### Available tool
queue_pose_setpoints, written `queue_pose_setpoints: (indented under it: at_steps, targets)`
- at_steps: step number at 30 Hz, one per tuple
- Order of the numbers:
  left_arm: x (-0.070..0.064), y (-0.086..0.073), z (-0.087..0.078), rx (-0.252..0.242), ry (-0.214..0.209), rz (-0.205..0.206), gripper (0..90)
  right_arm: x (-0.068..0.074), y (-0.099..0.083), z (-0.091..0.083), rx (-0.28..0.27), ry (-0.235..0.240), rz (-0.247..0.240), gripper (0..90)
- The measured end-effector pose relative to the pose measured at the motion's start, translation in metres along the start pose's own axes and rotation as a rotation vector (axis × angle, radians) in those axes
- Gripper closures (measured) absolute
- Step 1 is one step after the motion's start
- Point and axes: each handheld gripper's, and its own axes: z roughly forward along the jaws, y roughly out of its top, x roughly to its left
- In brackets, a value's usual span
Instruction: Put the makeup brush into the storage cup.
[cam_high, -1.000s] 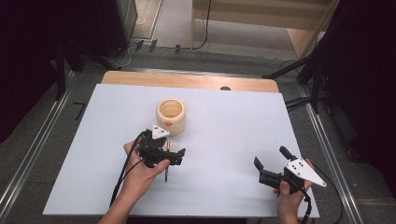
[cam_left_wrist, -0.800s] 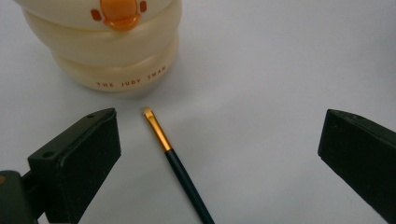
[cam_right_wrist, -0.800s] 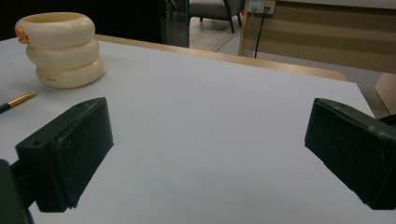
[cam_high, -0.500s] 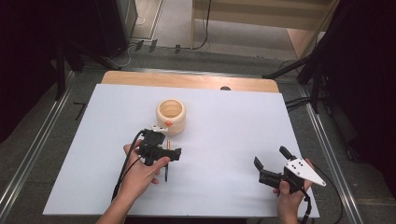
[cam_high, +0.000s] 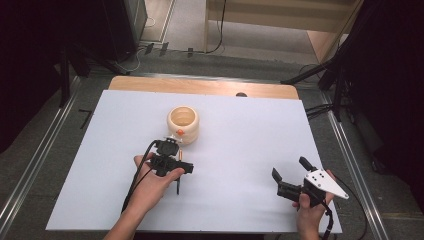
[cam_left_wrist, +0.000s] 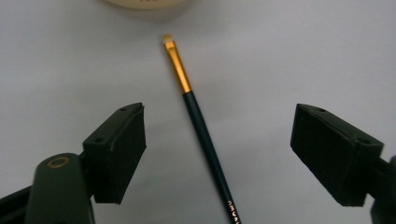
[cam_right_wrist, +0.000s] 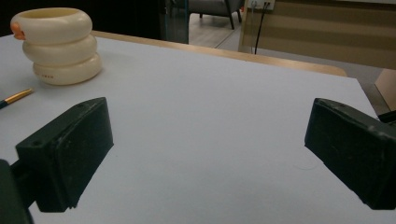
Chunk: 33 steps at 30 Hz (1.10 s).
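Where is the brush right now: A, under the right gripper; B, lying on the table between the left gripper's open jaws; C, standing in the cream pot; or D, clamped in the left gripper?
B: the brush lies flat on the table, untouched between the left gripper's open jaws.

White table top (cam_high: 240, 135), cream ringed pot (cam_high: 183, 124), thin brush (cam_left_wrist: 201, 126) beside it

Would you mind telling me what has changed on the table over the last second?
The left gripper has shifted slightly left and toward the cream holder, over the brush, fingers open. Nothing was gripped or released. The right gripper, brush and holder stayed put.
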Motion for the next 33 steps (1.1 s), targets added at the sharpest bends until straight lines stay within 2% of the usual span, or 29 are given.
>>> queue_pose_setpoints:
  at_steps: [4,9,18,23,33]
  targets:
    - [0.001,0.000,0.001,0.020,0.013,-0.016,28.7,0.000,0.000,0.000,0.004,0.002,0.000,1.4]
    - [0.004,0.001,0.003,0.036,0.018,-0.041,32.1,0.000,0.000,0.001,0.006,0.002,0.000,1.7]
    - [0.004,0.001,0.008,0.070,0.029,-0.043,36.4,0.000,0.000,0.001,0.007,-0.001,-0.001,2.2]
    - [0.005,0.001,0.012,0.086,0.044,-0.060,42.9,0.000,0.000,0.001,0.007,-0.001,-0.001,2.5]
    - [0.006,0.002,0.014,0.104,0.040,-0.078,48.0,0.000,-0.001,0.001,0.010,-0.004,-0.001,2.8]
